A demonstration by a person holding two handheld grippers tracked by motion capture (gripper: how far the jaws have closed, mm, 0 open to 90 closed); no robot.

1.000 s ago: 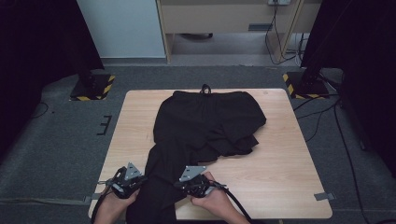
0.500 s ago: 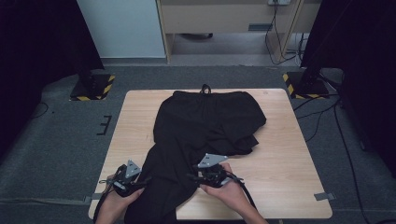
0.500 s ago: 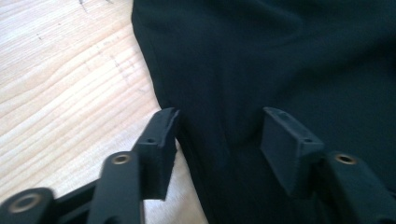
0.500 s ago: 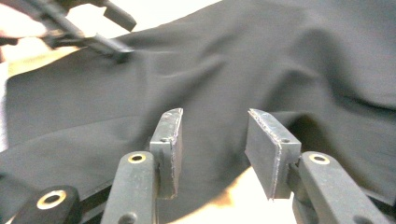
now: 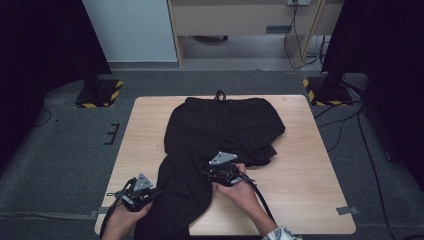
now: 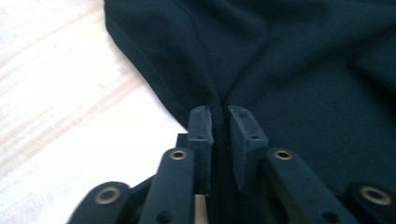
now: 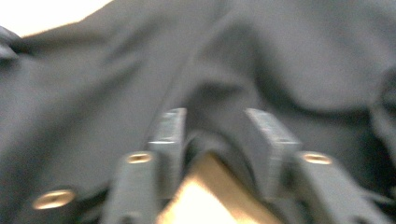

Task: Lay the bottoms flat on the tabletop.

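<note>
The right gripper view is pretty smeared, so the black trousers (image 7: 261,60) there are just soft dark folds and you can't make out any seam or hem. Whether the right gripper (image 7: 212,123) actually has cloth pinched between its jaws is hard to call from that blur. In the high view the near trouser leg (image 5: 165,220) runs off the bottom edge, so its end is cut off, and so are both forearms. The left gripper (image 5: 139,189) is half buried against the fabric there, its jaws hidden.
</note>
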